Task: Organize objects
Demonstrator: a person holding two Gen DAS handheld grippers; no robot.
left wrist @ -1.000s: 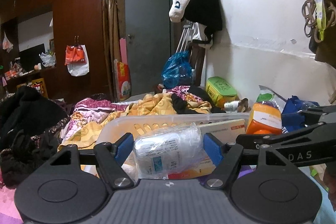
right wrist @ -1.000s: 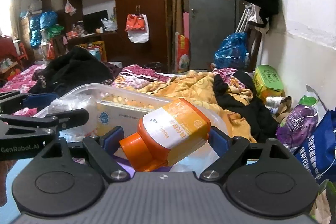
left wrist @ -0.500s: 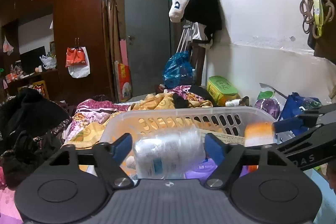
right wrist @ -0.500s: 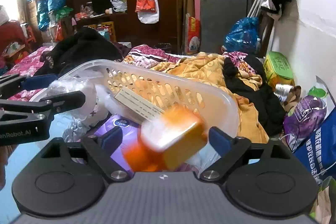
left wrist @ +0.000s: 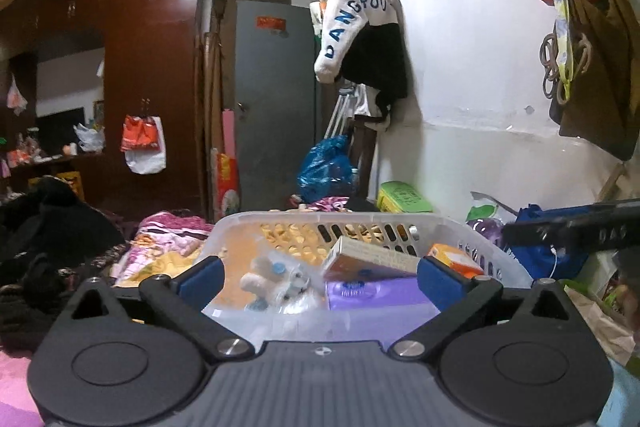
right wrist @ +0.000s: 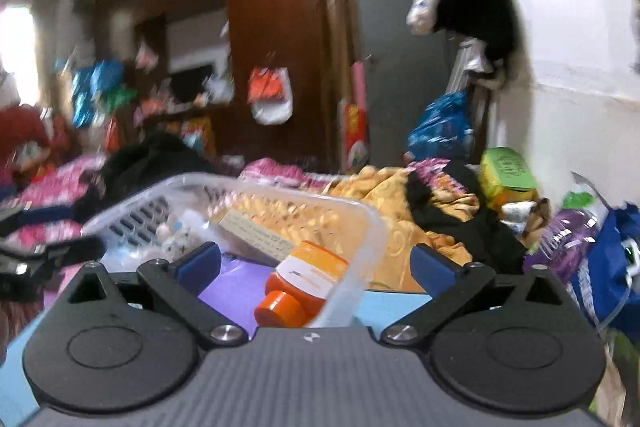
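Note:
A translucent white basket (left wrist: 320,217) sits just ahead of both grippers. In it lie a clear plastic bag of small items (left wrist: 276,279), a white box (left wrist: 368,255), a purple pack (left wrist: 376,297) and an orange bottle (left wrist: 454,259). My left gripper (left wrist: 320,281) is opening wide, and its blue pads touch nothing. In the right wrist view the orange bottle (right wrist: 308,279) rests cap-down against the wall of the basket (right wrist: 280,193). My right gripper (right wrist: 316,263) is opening too, clear of the bottle. Each gripper shows at the edge of the other's view.
Crumpled orange and pink blankets (right wrist: 384,195) and black clothes (right wrist: 460,223) cover the bed behind the basket. A green box (right wrist: 506,171), a purple bag and a blue bag (left wrist: 536,251) crowd the white wall on the right. A wardrobe and a grey door stand at the back.
The left gripper let go of the plastic bag and the right let go of the orange bottle; both now lie in the basket. Both jaws spread wider and the grippers pulled back.

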